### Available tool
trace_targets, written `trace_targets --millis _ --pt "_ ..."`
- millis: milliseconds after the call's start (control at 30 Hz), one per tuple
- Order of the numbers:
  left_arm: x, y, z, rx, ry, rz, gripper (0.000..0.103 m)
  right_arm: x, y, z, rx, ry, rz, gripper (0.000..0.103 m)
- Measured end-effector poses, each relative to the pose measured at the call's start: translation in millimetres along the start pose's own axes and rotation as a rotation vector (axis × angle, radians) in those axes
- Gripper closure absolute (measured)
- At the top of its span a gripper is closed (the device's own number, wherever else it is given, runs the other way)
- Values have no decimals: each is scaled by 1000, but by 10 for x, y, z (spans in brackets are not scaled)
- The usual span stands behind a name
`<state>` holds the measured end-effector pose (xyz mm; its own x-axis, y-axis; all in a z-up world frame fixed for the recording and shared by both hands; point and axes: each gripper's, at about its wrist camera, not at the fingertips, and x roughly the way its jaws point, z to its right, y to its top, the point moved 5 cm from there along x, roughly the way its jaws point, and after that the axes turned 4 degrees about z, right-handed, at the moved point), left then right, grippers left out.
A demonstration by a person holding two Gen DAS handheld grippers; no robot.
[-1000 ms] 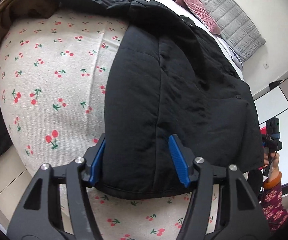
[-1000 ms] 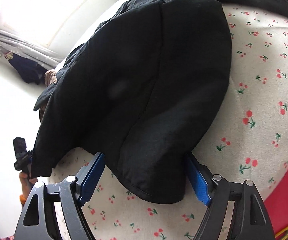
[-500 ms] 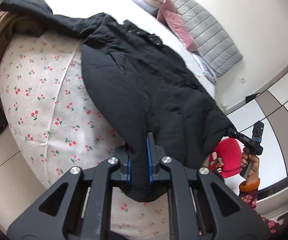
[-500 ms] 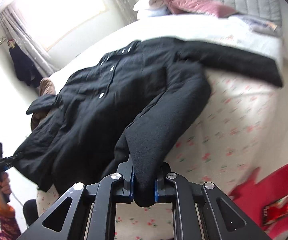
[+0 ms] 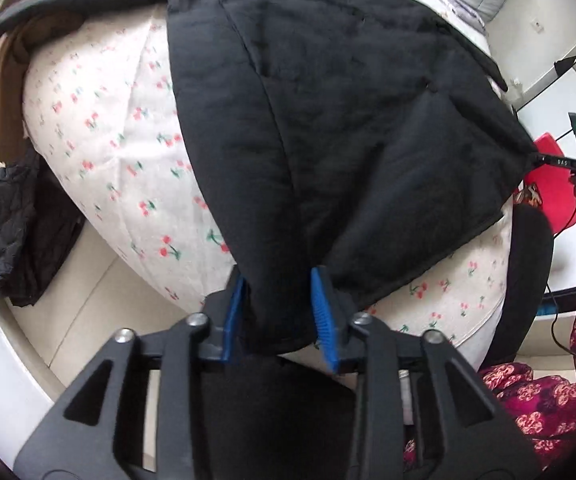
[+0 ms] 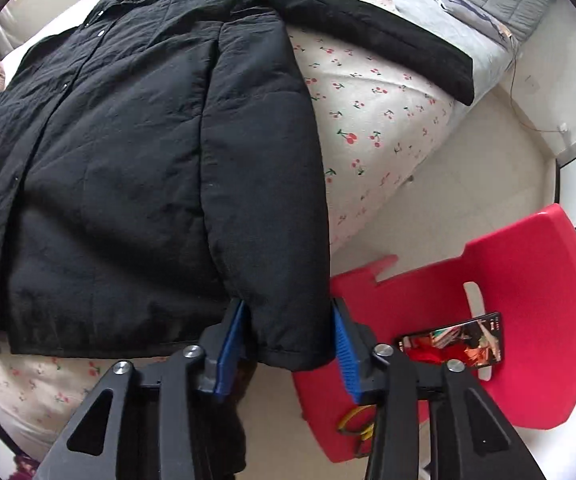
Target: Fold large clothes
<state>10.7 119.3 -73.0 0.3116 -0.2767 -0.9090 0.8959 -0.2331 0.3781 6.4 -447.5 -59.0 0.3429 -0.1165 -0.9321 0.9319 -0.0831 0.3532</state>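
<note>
Both hand-held grippers (image 5: 277, 314) (image 6: 288, 346) reopened, sleeve cuffs (image 5: 279, 320) btwn blue pads.

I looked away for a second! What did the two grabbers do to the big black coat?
Both opened. Half a second ago the left gripper and right gripper were pinching the hem of the padded black coat; now their blue pads are spread around the fabric, and the coat lies flatter. It is still on the cherry-print bedsheet.

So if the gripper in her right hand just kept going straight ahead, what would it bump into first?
The black coat. A fold of its hem already sits between the right gripper fingers, so moving forward would push deeper into it, likely pressing onto the cherry-print bed beneath, though depth is hard to judge.
</note>
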Motion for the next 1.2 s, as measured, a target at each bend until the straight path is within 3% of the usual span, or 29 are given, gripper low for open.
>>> trace_targets --millis 33,100,167,367,433,533,633,700,767,833,900,1067,1200 --pt "-76 47 -15 5 13 41 43 -67 54 31 21 17 27 57" --pt "-200 184 18 21 27 122 28 -193 131 84 57 63 77 50" --pt "-257 288 69 32 27 165 27 -246 194 113 90 110 123 39" --pt "-84 621 416 98 -36 245 25 -240 401 -207 102 208 165 37" --pt "21 714 497 123 -45 272 19 -242 494 -408 75 241 176 37" --pt "288 782 577 137 -52 192 18 -105 608 -719 37 285 161 36" --pt "715 611 556 158 -48 -52 18 31 654 -1009 -13 296 132 36" --pt "657 551 600 265 -36 -30 18 140 657 -1171 -44 293 102 35" --pt "506 537 572 308 -60 -27 18 221 664 -1297 -67 278 81 35" --pt "311 639 397 273 -82 13 18 245 698 -1377 -81 270 79 35" --pt "129 837 79 201 -54 80 18 250 767 -1432 -75 279 84 35" --pt "-257 1468 -1200 -161 34 288 18 261 1003 -1607 -36 314 107 34" --pt "-497 1853 -2208 -368 168 466 18 270 1191 -1796 -55 323 106 33"
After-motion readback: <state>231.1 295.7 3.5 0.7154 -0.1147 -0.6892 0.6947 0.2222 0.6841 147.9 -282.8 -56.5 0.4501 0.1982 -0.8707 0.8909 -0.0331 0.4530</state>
